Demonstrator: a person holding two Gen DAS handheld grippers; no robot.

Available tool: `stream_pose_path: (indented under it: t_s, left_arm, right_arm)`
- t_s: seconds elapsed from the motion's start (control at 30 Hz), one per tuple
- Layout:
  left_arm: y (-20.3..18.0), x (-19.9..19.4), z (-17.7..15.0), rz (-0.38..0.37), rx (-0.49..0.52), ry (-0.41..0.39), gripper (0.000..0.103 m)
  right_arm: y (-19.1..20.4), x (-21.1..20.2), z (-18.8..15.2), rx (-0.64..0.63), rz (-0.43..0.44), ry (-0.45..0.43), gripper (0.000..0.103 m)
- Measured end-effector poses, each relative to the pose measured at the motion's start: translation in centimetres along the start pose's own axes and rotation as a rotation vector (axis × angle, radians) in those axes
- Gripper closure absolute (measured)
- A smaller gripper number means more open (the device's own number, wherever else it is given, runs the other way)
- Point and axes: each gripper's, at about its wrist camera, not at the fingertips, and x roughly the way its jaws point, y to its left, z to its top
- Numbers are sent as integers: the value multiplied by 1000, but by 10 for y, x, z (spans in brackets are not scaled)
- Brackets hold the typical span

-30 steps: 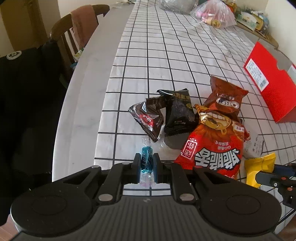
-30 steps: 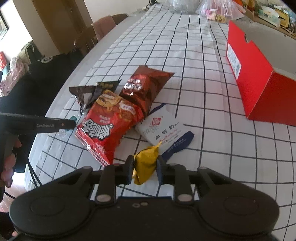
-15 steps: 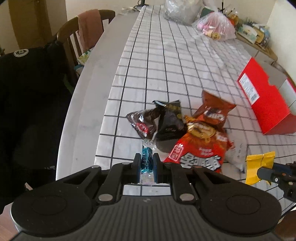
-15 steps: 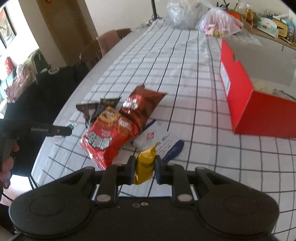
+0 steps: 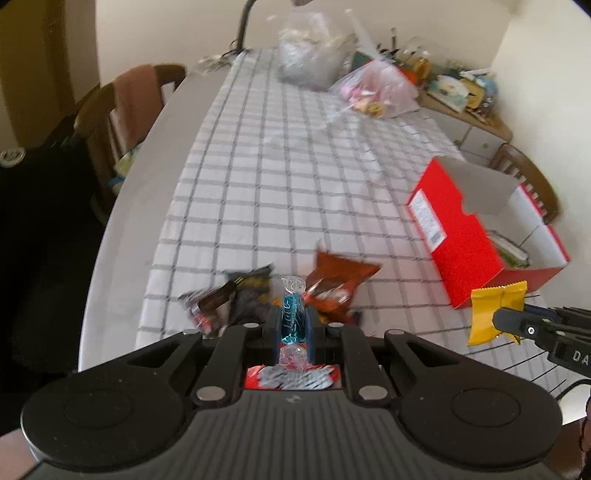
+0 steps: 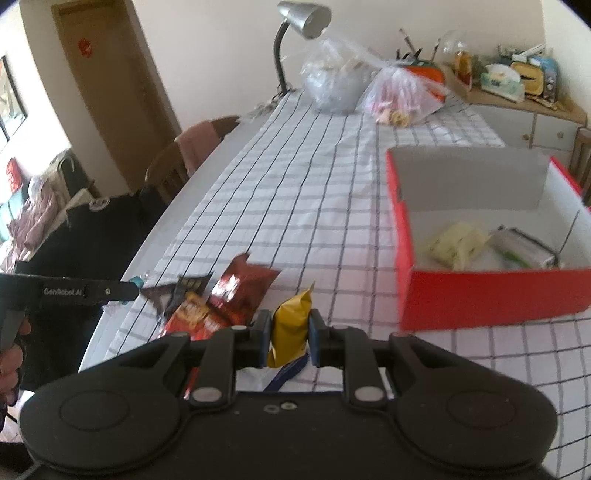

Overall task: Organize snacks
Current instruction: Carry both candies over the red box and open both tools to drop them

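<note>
My left gripper is shut on a small blue wrapped candy, held above the table. My right gripper is shut on a yellow snack packet; the same yellow packet shows at the right of the left wrist view. Below lies a pile of snack bags: a brown bag, a red bag, dark packets and a white and blue packet. An open red box stands to the right, with a pale yellow packet and a silver packet inside.
The checked tablecloth runs to the far end, where clear plastic bags and a desk lamp stand. A chair with a pink cloth is at the left edge. A cluttered sideboard sits at the back right.
Both grippers have risen from the table with their snacks, the candy and the yellow packet lifted clear. The views now tilt up, showing the red box's inside and the table's far end.
</note>
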Motion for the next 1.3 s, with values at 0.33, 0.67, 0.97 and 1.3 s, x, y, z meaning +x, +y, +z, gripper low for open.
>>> stream_pose_path:
  t_s: [0.33, 0.67, 0.97, 1.3]
  left_arm:
    - [-66, 1, 37, -52, 63, -69, 91]
    - [-143, 18, 66, -98, 123, -102, 91]
    - [-209, 48, 83, -118, 163, -83, 91]
    - [-258, 92, 92, -111, 168, -19, 91]
  right_arm:
    - [-56, -23, 31, 41, -47, -92, 84]
    - [-118, -38, 54, 55, -89, -127, 84]
    - [-172, -43, 67, 51, -127, -129, 84]
    - [-232, -27, 77, 38, -172, -73, 84]
